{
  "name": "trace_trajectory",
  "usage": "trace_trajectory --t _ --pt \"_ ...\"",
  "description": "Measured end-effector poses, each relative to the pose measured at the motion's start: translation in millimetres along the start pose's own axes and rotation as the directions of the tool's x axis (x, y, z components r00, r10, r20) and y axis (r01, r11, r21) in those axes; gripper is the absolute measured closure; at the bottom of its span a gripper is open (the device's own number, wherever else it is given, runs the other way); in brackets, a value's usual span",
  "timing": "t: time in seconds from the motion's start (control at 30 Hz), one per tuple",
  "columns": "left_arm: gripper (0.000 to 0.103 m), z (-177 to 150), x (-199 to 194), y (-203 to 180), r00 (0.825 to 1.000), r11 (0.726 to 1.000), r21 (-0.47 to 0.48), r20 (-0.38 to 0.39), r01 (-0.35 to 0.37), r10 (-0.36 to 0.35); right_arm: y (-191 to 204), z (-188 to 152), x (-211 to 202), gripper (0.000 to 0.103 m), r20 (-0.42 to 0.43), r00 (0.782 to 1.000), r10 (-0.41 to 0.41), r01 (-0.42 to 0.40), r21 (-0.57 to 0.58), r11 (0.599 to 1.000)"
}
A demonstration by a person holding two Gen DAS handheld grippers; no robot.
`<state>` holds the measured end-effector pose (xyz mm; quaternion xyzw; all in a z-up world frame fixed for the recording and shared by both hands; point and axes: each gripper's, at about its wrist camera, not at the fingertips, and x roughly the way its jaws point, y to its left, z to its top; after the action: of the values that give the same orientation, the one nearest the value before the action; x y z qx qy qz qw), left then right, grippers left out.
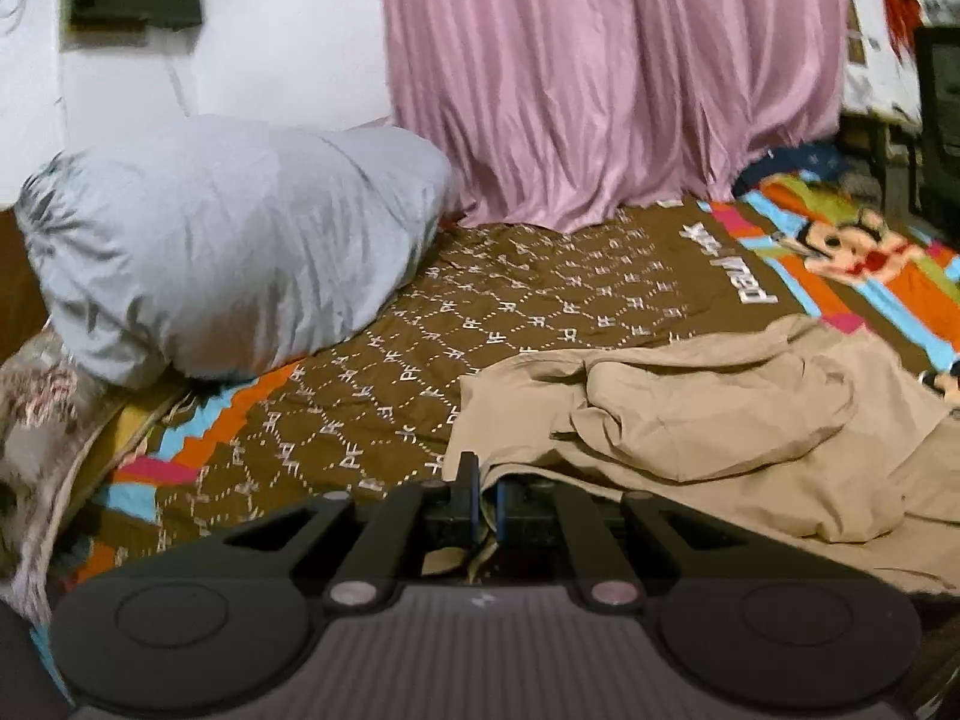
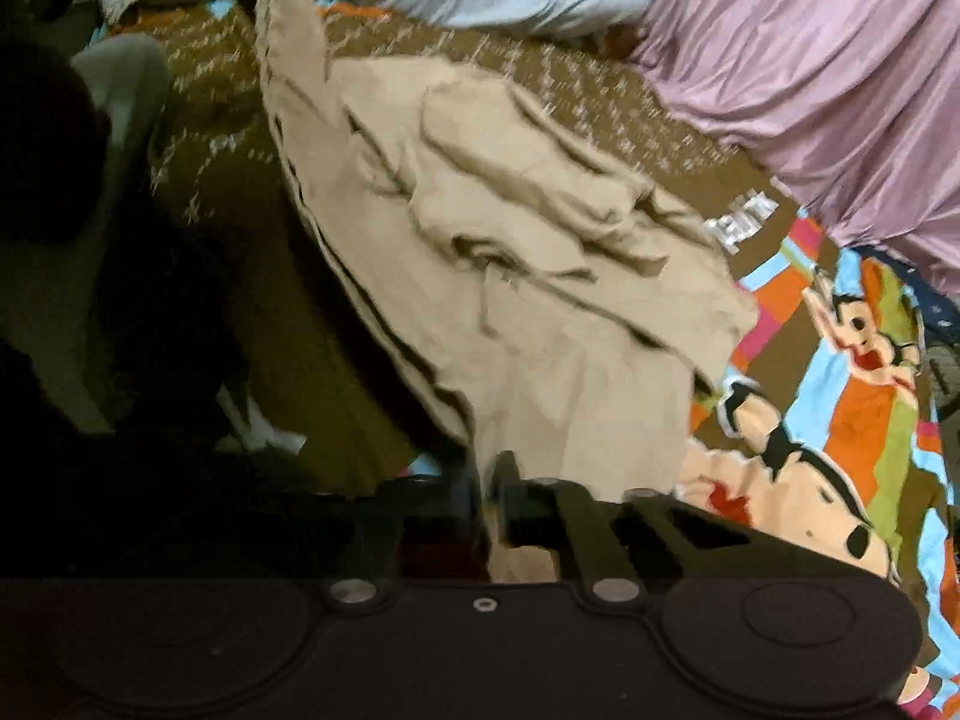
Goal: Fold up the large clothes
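Note:
A large beige garment (image 1: 708,414) lies crumpled on the brown patterned bedspread (image 1: 510,300). My left gripper (image 1: 487,492) is shut on the garment's near edge at the bottom of the left wrist view, with cloth pinched between the fingers. In the right wrist view the same beige garment (image 2: 510,252) stretches from top left down to the bottom centre. My right gripper (image 2: 489,498) is shut on another part of its edge, and the cloth hangs taut from it above the bed.
A light blue pillow (image 1: 228,246) rests at the head of the bed on the left. A pink curtain (image 1: 612,72) hangs behind the bed. The colourful cartoon part of the bedspread (image 2: 840,396) lies to the right. A dark chair (image 1: 936,120) stands at far right.

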<state>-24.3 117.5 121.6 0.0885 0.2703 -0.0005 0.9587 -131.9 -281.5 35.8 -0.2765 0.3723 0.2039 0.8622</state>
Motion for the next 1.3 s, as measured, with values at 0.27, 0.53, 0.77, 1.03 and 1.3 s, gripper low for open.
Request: trace_trajectory --t 0.27,0.53,0.77,1.03,1.3 --pt "0.097 -14.8 -45.2 19.2 0.999 0.995 -0.102 0.044 -0.02 0.025 -9.6 20.9 -44.3 0.101 0.19 0.96 -0.207 0.209 0.013 0.978" --pt "0.097 30.7 38.8 7.9 0.999 0.999 -0.002 -0.017 -0.032 0.032 -66.4 70.2 2.6 0.1 0.223 0.925 -0.309 0.325 -0.041 0.945" --pt "0.094 53.2 170.8 -10.2 0.99 0.995 0.088 -0.132 -0.04 0.051 -116.3 103.7 117.9 0.099 0.138 0.931 -0.337 0.349 -0.075 0.934" --pt "0.091 32.6 289.7 -26.1 0.949 0.989 0.127 -0.315 0.077 -0.033 -138.7 100.7 234.2 0.097 -0.004 0.956 -0.293 0.292 -0.043 0.955" --pt "0.005 46.3 250.8 23.3 0.97 0.987 -0.06 -0.188 0.147 -0.155 -154.1 86.8 209.4 0.055 0.09 0.971 -0.221 0.192 0.253 0.948"
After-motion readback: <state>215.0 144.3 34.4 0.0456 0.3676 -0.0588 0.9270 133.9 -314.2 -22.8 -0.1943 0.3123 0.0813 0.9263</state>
